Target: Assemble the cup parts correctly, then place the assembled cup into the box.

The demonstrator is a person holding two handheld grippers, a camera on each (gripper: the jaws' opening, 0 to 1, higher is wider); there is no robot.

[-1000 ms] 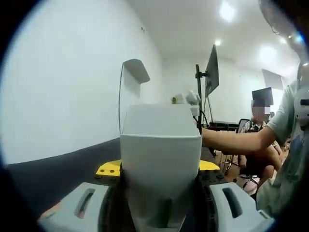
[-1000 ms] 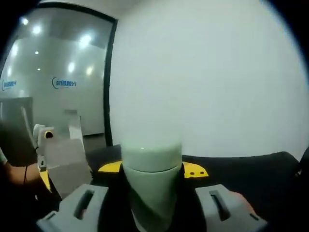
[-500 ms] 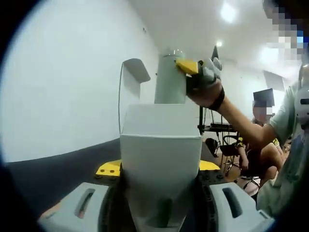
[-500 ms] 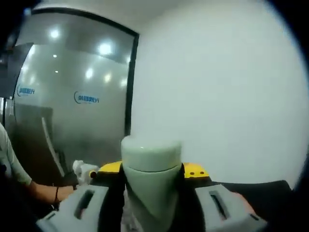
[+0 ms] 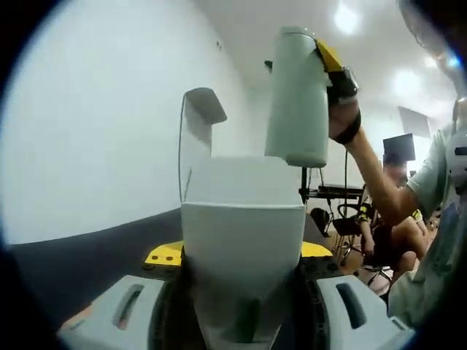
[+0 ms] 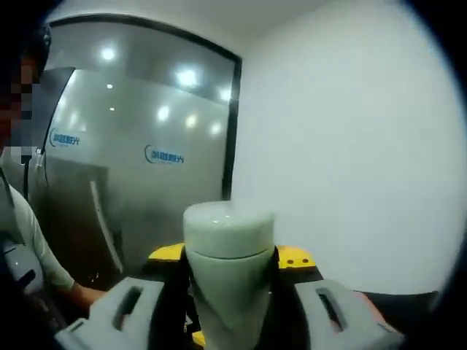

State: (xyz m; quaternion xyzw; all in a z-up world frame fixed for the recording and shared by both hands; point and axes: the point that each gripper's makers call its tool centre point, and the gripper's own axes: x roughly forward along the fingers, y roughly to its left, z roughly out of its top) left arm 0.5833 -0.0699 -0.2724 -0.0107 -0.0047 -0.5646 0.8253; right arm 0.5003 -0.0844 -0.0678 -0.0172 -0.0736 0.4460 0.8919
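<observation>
White cup (image 5: 298, 95), pinched by the right gripper (image 5: 332, 69), hangs above the box (image 5: 242, 219) the left gripper (image 5: 244, 292) clamps; lowering inside comes next.

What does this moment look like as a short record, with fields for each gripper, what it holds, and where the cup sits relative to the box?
left gripper: shut on the white box
box state: open, its lid flap standing up
right gripper: shut on the pale green cup
cup position: raised above the box opening, not yet inside
cup state: capped, body and lid joined
background: seated person, monitor stand, glass wall
</observation>
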